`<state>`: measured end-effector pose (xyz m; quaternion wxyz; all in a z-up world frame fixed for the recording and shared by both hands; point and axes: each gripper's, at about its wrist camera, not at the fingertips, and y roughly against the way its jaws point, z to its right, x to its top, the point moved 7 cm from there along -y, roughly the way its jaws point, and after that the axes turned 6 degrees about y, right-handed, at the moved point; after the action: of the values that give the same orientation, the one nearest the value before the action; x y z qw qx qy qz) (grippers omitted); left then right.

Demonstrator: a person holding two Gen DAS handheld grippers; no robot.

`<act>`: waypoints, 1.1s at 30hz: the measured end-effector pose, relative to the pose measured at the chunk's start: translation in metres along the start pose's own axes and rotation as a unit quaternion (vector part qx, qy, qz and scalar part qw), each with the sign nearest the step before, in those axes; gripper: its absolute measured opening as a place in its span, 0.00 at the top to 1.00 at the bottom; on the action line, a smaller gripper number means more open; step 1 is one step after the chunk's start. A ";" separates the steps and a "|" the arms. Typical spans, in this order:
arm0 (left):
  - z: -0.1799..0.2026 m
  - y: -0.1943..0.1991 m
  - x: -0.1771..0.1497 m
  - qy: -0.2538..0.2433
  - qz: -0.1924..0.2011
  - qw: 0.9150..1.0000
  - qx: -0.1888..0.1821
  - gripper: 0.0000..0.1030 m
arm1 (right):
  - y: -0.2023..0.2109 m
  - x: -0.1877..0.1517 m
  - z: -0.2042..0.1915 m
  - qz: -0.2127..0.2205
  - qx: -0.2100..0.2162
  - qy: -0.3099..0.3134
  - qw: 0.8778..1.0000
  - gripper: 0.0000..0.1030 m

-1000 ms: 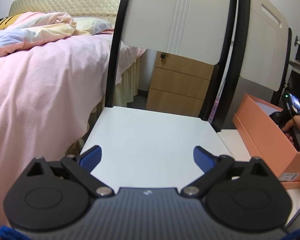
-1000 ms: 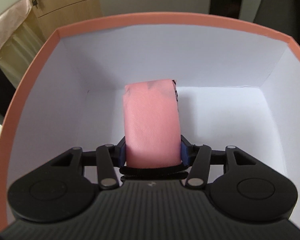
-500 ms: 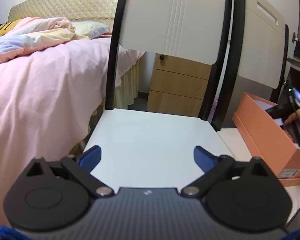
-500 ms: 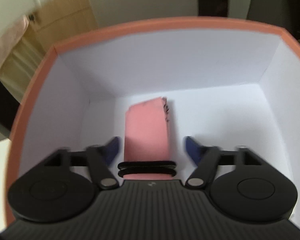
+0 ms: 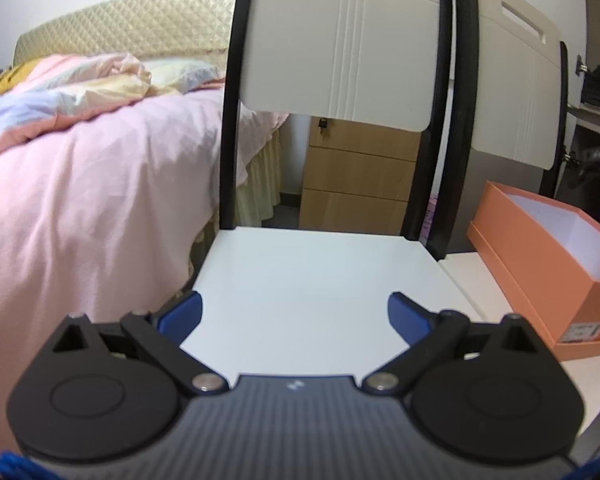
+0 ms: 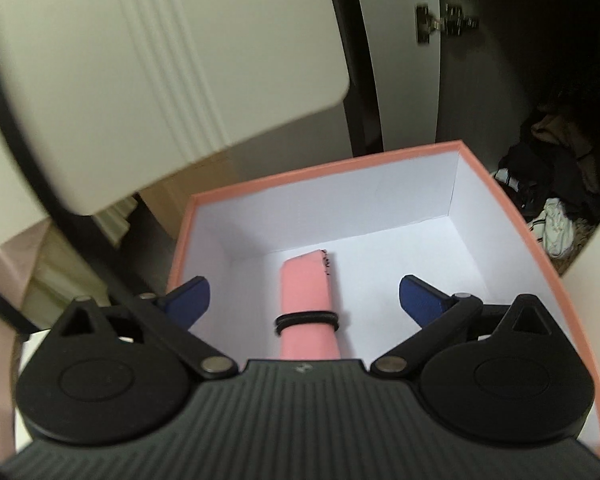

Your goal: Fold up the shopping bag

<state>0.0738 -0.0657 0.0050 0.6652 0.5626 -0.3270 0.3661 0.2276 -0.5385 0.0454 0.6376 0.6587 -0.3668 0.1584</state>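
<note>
The shopping bag [image 6: 306,284] is a pink roll bound by a black elastic band [image 6: 306,319]. It lies on the white floor of an orange box [image 6: 380,158]. My right gripper [image 6: 304,298] hangs above the box, its jaws still opening wide; the roll sits far below them, untouched by the blue pads [image 6: 418,300]. In the left wrist view my left gripper [image 5: 294,314] is open and holds nothing, hovering over a white chair seat [image 5: 308,280]. The same orange box [image 5: 540,264] stands to its right on a second seat; its inside floor is hidden there.
Two white chair backs with black frames [image 5: 340,44] rise behind the seats. A bed with a pink cover [image 5: 80,184] lies to the left. A wooden drawer cabinet [image 5: 356,184] stands behind the chair. An open cupboard with dark clothes [image 6: 548,168] is beyond the box.
My right gripper let go of the pink roll, opened wide and rose up out of the box. The roll stays on the box floor. The left gripper barely moved.
</note>
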 end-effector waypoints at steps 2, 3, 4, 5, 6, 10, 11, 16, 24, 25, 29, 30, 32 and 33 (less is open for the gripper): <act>0.004 0.005 -0.002 -0.010 -0.002 1.000 -0.009 0.01 | 0.026 -0.007 -0.009 0.009 0.011 0.005 1.000 0.00; 0.006 0.008 -0.003 -0.017 -0.002 1.000 -0.012 0.01 | 0.040 -0.011 -0.015 0.015 0.020 0.011 1.000 0.00; 0.008 0.011 -0.004 -0.024 -0.002 1.000 -0.013 0.01 | 0.054 -0.016 -0.022 0.022 0.030 0.016 0.999 0.00; 0.009 0.015 -0.005 -0.030 0.001 0.999 -0.015 0.01 | 0.074 -0.023 -0.031 0.031 0.039 0.024 0.998 0.00; 0.010 0.019 -0.006 -0.034 0.005 0.999 -0.018 0.01 | 0.095 -0.031 -0.040 0.040 0.049 0.031 0.997 0.00; 0.006 0.027 -0.005 -0.023 0.008 0.999 -0.030 0.00 | 0.147 -0.053 -0.084 0.070 0.091 0.057 0.992 0.00; 0.006 0.030 -0.004 -0.021 0.008 0.999 -0.035 0.00 | 0.160 -0.059 -0.096 0.079 0.099 0.065 0.990 0.00; 0.004 0.049 -0.004 -0.031 0.029 0.998 -0.042 0.00 | 0.203 -0.097 -0.150 0.117 0.141 0.106 0.977 0.00; -0.010 0.072 -0.003 0.001 0.057 0.998 -0.036 0.00 | 0.235 -0.170 -0.203 0.188 0.184 0.130 0.956 0.00; -0.010 0.073 -0.003 0.002 0.059 0.998 -0.035 0.00 | 0.235 -0.178 -0.208 0.198 0.188 0.136 0.953 0.00; -0.010 0.079 -0.002 0.000 0.071 0.997 -0.024 0.00 | 0.236 -0.204 -0.221 0.223 0.186 0.144 0.946 0.00; -0.011 0.080 -0.002 -0.002 0.075 0.997 -0.020 0.00 | 0.235 -0.208 -0.222 0.225 0.188 0.140 0.946 0.00; -0.010 0.083 -0.003 -0.008 0.082 0.997 -0.014 0.00 | 0.235 -0.217 -0.223 0.234 0.190 0.138 0.944 0.00; -0.009 0.082 -0.003 -0.011 0.082 0.996 -0.011 0.00 | 0.233 -0.221 -0.223 0.236 0.189 0.139 0.943 0.00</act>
<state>0.0021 -0.0487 0.0429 0.6357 0.5301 -0.3834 0.4098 -0.0246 -0.2444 0.0950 0.4901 0.6331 -0.3832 0.4606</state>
